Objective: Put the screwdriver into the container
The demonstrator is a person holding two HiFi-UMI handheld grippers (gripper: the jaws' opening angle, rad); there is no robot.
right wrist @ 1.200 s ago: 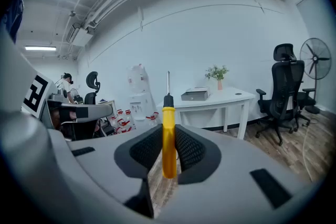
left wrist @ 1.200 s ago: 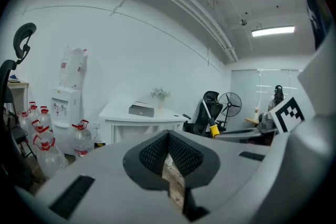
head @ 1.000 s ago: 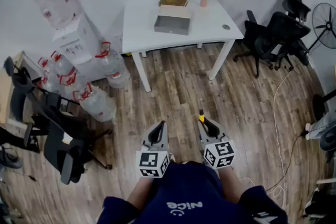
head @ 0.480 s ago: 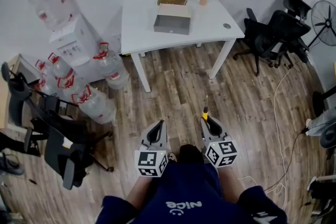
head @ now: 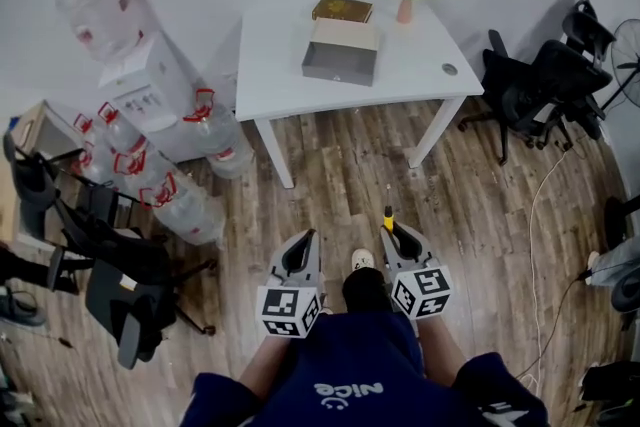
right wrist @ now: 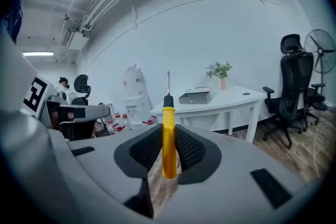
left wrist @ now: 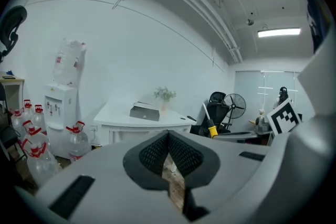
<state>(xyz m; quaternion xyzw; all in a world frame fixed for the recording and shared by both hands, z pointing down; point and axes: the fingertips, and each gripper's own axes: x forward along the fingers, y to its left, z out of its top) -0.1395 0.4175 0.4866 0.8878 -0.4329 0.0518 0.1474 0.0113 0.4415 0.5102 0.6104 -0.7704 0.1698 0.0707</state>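
A: Where is the screwdriver held?

B: It is pinched by its yellow handle in the right gripper, well short of the bench. The left gripper is pressed together, empty.

A: What could be spoiled?

B: The grey container is set mid-bench, and a slanted release could tip the shaft over its wall. The water bottles left of the bench and the office chairs to its right must be skirted.

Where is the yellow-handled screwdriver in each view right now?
Head view: yellow-handled screwdriver lower centre-right, sticking out of the right gripper.
Left gripper view: right of centre, small, beyond the jaws.
Right gripper view: dead centre, upright, clamped between the jaws.
Shared landmark: white table carrying the grey box container.
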